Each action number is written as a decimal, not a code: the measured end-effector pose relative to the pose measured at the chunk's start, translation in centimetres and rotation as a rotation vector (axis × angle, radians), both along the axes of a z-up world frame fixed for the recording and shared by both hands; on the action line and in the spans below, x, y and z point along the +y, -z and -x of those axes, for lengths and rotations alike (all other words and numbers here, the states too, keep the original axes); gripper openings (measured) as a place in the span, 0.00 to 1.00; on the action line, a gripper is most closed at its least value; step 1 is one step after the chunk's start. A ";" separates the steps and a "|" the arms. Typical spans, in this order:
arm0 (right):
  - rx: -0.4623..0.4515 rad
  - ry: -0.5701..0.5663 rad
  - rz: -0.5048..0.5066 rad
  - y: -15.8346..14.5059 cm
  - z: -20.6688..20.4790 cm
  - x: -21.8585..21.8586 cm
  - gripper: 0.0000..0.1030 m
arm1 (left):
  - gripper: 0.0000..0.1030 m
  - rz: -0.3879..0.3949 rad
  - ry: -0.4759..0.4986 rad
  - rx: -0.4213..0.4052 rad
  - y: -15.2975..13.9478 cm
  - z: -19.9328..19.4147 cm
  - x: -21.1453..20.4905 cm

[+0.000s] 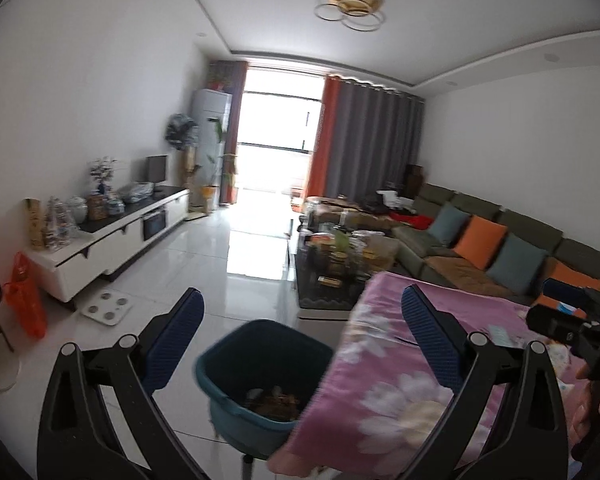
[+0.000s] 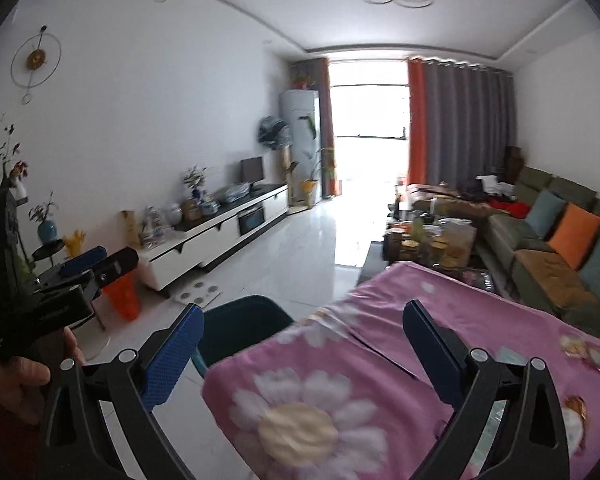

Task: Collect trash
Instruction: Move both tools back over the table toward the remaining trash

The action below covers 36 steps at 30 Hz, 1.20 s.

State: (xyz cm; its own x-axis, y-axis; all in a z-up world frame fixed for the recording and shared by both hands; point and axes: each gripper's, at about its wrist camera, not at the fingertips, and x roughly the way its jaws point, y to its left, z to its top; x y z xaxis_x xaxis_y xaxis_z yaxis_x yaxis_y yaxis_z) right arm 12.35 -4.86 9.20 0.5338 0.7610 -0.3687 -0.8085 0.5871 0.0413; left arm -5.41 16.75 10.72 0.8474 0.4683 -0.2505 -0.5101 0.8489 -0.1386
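A bright living room with white floor tiles runs toward a sunlit balcony door; nearest stands a table under a pink flowered cloth (image 2: 340,360). The left gripper (image 1: 302,334) and right gripper (image 2: 303,334) both gape wide, holding nothing. The dark teal plastic waste bin (image 1: 260,376) sits beside the table's left edge, scraps inside. 2 or 3 crumpled wrappers (image 2: 580,350) lie on the cloth's right side; the right gripper would do best to descend squarely over 1 and pinch low.

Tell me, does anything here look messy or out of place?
Yes: wrappers lie scattered on the pink flowered cloth at its right side, not yet in the green bin beside it. Both claws are open and empty.
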 end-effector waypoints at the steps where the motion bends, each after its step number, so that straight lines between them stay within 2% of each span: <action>1: -0.002 0.024 -0.001 0.1 0.1 -0.8 0.93 | 0.95 -0.003 0.012 -0.006 0.1 -0.3 -0.6; 9: -0.023 0.218 -0.031 1.7 1.6 -8.4 0.93 | 0.95 -0.001 0.180 -0.034 1.4 -2.8 -5.9; 16: -0.028 0.409 -0.014 4.5 3.2 -14.8 0.93 | 0.95 -0.018 0.358 0.027 3.8 -5.8 -11.1; 25: 0.040 0.622 -0.003 7.0 2.7 -21.3 0.93 | 0.95 -0.017 0.555 0.104 6.9 -9.2 -16.2; 31: 0.083 0.675 0.014 8.6 0.6 -23.0 0.93 | 0.95 -0.035 0.621 0.158 8.4 -11.7 -18.3; 36: 0.098 0.682 0.039 8.9 -1.6 -22.9 0.93 | 0.95 -0.040 0.644 0.180 8.3 -14.3 -19.1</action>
